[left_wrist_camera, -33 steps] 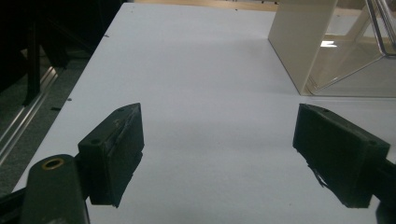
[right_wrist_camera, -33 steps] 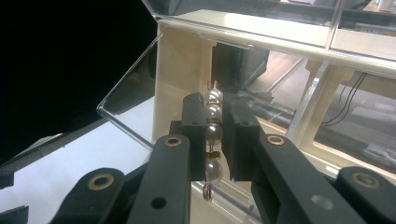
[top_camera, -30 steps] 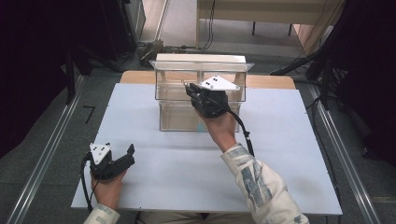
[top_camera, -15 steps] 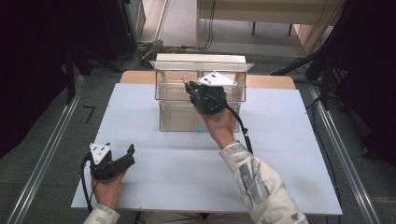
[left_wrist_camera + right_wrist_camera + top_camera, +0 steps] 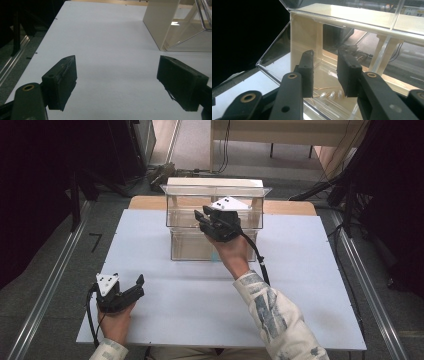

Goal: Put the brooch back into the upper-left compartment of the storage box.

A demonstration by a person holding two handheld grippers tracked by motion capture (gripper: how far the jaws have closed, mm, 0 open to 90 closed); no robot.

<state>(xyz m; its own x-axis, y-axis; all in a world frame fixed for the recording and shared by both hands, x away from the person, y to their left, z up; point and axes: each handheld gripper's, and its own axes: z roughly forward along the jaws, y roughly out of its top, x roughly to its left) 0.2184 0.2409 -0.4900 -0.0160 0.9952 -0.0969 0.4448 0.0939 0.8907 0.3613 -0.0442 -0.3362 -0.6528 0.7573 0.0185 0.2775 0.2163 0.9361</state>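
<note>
A clear plastic case with cream panels and two tiers stands at the back middle of the white table. My right gripper is raised at the front of its upper tier. In the right gripper view that gripper has its jaws a little apart with nothing between them, pointing into the open compartment. A few small clear pieces lie on the compartment floor below the jaws. My left gripper rests near the table's front left, wide open and empty.
The case's cream side wall stands ahead and to the right of the left gripper. Metal rails run along both sides of the table. Dark furniture and cables lie on the floor behind the table.
The right gripper has edged slightly forward toward the case's upper tier. The left gripper has stayed put.
</note>
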